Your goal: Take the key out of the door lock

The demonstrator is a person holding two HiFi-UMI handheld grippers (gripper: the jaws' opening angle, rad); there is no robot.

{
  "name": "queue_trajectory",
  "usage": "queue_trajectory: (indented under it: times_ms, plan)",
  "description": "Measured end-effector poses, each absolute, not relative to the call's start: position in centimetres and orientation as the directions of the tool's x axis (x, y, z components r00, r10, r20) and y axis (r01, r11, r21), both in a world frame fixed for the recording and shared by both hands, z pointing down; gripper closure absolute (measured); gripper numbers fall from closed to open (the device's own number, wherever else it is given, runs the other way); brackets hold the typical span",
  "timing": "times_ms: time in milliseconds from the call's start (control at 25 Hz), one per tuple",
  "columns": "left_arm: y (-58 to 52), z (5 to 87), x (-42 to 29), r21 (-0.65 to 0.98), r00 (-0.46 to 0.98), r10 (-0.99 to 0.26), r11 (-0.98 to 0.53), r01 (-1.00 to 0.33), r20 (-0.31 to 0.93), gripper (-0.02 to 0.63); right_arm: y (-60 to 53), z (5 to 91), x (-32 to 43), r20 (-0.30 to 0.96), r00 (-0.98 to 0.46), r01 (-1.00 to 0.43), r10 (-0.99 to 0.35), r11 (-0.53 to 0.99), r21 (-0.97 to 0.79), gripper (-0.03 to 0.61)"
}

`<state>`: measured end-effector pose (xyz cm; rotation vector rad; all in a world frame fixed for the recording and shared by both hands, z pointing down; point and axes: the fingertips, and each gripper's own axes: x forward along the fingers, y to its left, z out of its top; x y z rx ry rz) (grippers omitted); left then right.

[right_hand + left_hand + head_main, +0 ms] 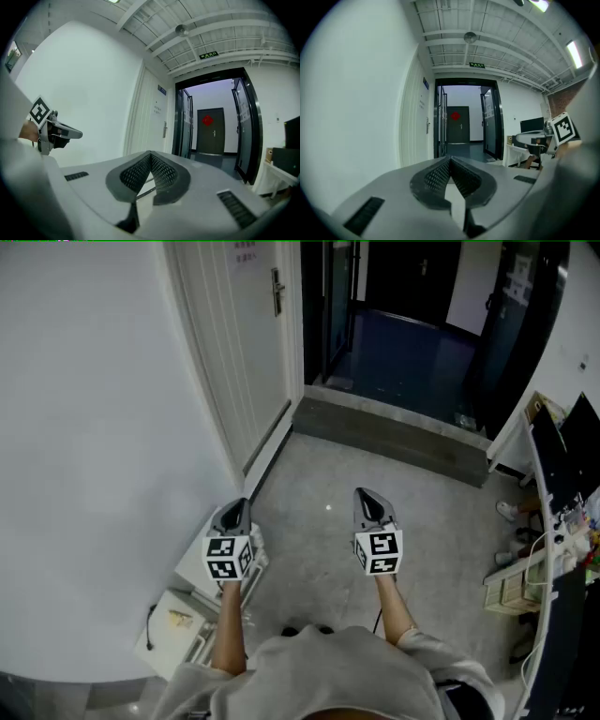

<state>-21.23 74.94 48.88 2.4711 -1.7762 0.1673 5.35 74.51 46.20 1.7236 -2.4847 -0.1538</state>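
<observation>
Evenly and brightly lit from overhead ceiling strip (574, 52); shadows faint. Dim and bluish beyond doorway (403, 324). Heavy fisheye bending with dark vignetted corners in both gripper views; nearest foreground soft.

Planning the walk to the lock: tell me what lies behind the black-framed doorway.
Through the doorway frame, a dim corridor runs to a closed dark door bearing a red ornament. What lies behind that door is covered, and the frame cuts off the corridor's sides.

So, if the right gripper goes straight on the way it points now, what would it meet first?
Nothing close. The right gripper, jaws together and empty, points toward the white door, left of its handle, probably; depth is unclear.
</observation>
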Motion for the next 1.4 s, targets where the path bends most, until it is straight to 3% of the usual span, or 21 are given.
queue_trajectory:
  times_ms: [1400]
  plan:
    - [71.7,50.8,-13.5,0.031,0.302,-0.938,-0.301,-0.953,0.172,0.595,70.9,47.8,11.0,0.038,-0.411,-0.899,-0.911,0.412,0.149,0.555]
